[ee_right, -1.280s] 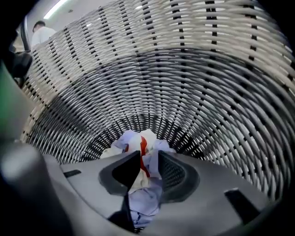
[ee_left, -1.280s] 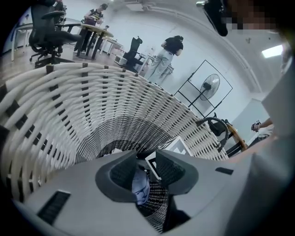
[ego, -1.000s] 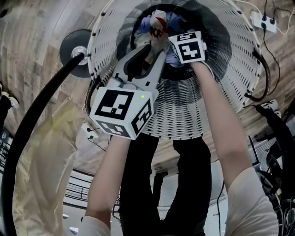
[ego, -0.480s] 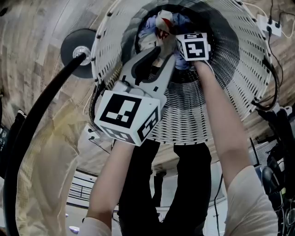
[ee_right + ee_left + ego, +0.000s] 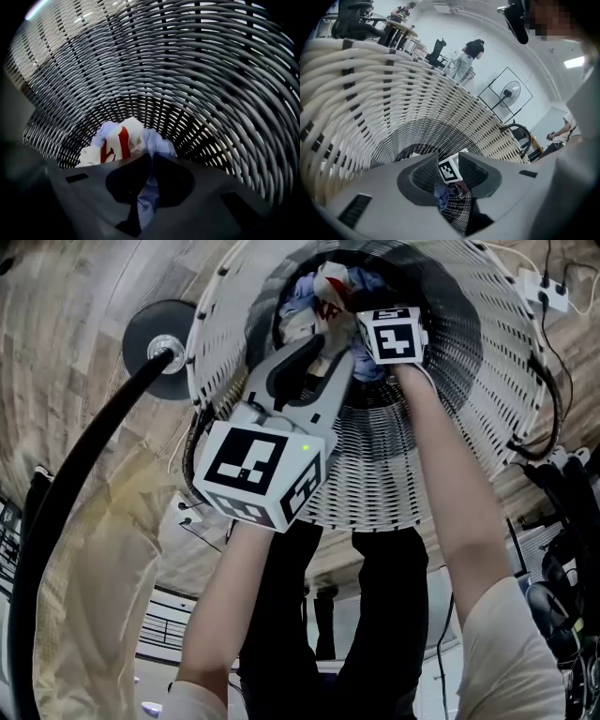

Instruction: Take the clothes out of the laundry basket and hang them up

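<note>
While the deep woven laundry basket hems both tools in closely, the right gripper reaches its bottom. Its fingers have just closed tight on a pale blue garment, which lies beside a white garment with unreadable red print. The left gripper hangs in the basket's mouth, fingers spread, empty. A black curved tube arcs just outside.
</note>
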`<act>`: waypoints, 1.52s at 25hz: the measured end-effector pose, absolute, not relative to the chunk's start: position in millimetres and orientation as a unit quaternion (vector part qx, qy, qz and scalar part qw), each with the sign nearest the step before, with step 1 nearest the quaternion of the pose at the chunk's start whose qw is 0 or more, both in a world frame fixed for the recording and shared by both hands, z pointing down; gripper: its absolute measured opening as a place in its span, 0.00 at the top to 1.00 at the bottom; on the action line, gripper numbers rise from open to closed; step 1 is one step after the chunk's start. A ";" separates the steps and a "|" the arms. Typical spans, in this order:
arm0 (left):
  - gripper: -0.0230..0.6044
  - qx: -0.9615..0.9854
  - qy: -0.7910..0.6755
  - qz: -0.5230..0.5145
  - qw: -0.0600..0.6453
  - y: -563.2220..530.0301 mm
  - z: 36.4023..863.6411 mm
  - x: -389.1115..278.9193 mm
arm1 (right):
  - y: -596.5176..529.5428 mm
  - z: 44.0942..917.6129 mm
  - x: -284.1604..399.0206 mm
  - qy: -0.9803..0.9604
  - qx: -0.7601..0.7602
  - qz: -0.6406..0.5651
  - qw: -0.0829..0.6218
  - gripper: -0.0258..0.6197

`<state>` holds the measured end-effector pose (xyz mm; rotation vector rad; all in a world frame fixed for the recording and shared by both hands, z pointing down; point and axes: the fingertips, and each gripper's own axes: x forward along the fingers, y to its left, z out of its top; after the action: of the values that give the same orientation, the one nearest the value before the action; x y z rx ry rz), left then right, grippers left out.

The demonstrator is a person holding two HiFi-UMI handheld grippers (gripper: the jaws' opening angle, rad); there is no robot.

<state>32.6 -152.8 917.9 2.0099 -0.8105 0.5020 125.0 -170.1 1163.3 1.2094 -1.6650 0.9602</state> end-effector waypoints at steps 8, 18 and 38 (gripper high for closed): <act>0.77 0.814 -0.321 0.202 0.440 -148.5 902.1 34.4 | -172.5 1138.2 133.2 -0.665 0.479 0.394 0.416 0.92; 0.77 0.821 -0.330 0.213 0.415 -141.4 855.9 31.2 | -151.4 1067.7 136.1 -0.677 0.454 0.415 0.404 0.93; 0.77 0.834 -0.307 0.248 0.386 -79.4 762.6 27.1 | -119.5 863.7 119.1 -0.731 0.422 0.413 0.343 0.93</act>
<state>27.1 -79.4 762.6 2.1225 -0.7818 0.6316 119.1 -119.5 863.7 1.0959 -1.8999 1.0738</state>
